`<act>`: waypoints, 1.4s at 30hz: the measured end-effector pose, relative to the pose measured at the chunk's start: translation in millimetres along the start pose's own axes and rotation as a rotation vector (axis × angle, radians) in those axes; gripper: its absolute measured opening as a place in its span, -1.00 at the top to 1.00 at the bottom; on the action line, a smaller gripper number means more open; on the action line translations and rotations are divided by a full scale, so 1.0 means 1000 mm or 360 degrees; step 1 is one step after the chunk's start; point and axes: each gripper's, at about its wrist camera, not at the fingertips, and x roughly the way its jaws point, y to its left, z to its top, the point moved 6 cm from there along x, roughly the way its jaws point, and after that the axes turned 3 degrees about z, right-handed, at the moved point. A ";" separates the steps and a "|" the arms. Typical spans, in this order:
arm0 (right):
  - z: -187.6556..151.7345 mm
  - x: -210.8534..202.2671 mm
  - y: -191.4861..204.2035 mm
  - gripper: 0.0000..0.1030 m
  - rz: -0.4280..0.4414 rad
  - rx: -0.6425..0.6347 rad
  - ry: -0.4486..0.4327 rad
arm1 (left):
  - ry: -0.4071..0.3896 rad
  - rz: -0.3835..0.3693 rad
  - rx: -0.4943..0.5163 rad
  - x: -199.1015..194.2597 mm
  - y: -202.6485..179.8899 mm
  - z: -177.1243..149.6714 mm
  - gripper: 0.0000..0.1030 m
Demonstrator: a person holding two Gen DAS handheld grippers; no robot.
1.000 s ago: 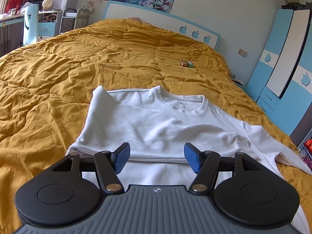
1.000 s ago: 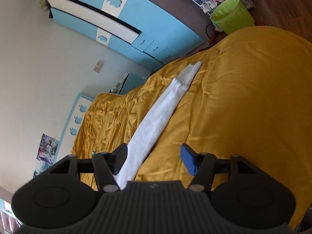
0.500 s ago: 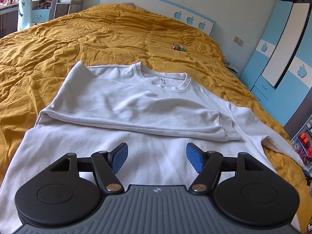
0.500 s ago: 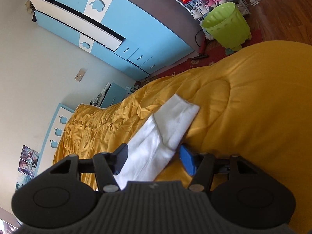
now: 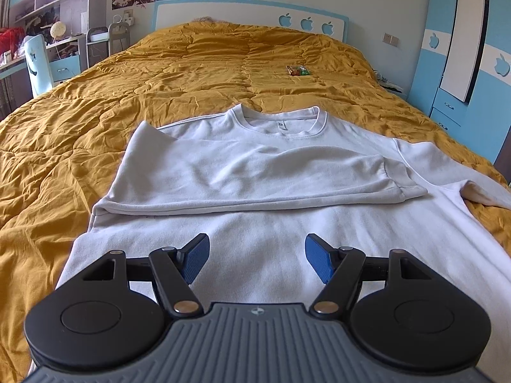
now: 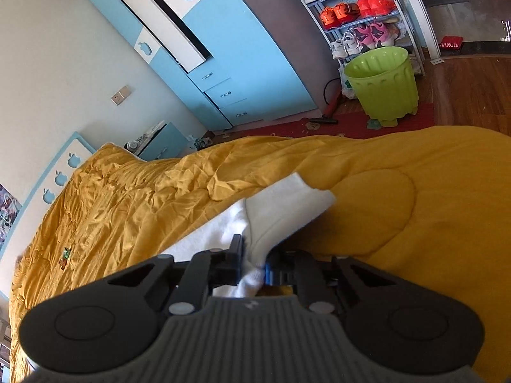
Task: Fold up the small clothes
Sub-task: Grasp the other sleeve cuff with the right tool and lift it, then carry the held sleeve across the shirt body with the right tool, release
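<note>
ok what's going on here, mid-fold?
Yes. A white sweatshirt lies face up on the yellow quilt, one sleeve already folded across the chest. The right tongs have just closed and are shut on the other sleeve's cuff near the bed edge. The left tongs hover open over the hem end, holding nothing.

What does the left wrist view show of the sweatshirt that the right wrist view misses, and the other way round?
Left wrist only: the white sweatshirt spread flat, collar up, one sleeve already folded across the chest, and the left gripper open above the hem, holding nothing.

Right wrist only: the right gripper, its jaws just closed, pinching the other sleeve's cuff; beyond it a green bin and a shoe rack.

Both: the mustard quilt, the blue wardrobe, the apple headboard.
</note>
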 end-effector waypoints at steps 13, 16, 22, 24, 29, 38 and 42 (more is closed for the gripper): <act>0.028 -0.072 0.106 0.89 0.0357 -0.0301 -0.0201 | 0.0051 -0.0003 -0.0037 0.001 0.029 0.003 -0.56; 0.026 -0.088 0.145 0.89 0.0467 -0.0336 -0.0213 | -0.0002 0.0032 -0.0042 -0.005 0.038 0.004 -0.56; 0.001 -0.120 0.239 0.89 0.0704 -0.0473 -0.0198 | -0.0101 0.0116 0.0136 -0.015 0.048 -0.001 -0.56; -0.013 -0.131 0.268 0.89 0.0768 -0.0502 -0.0199 | -0.0098 0.0120 0.0123 -0.016 0.055 -0.003 -0.56; -0.052 -0.156 0.330 0.89 0.0824 -0.0655 -0.0224 | -0.0181 0.0031 0.0023 -0.025 0.074 0.000 -0.56; -0.104 -0.189 0.408 0.89 0.0990 -0.0668 -0.0167 | -0.0135 0.0018 -0.0132 -0.021 0.107 -0.005 -0.56; -0.134 -0.205 0.440 0.89 0.1082 -0.0690 -0.0139 | -0.0143 0.0007 -0.0246 -0.025 0.122 -0.003 -0.56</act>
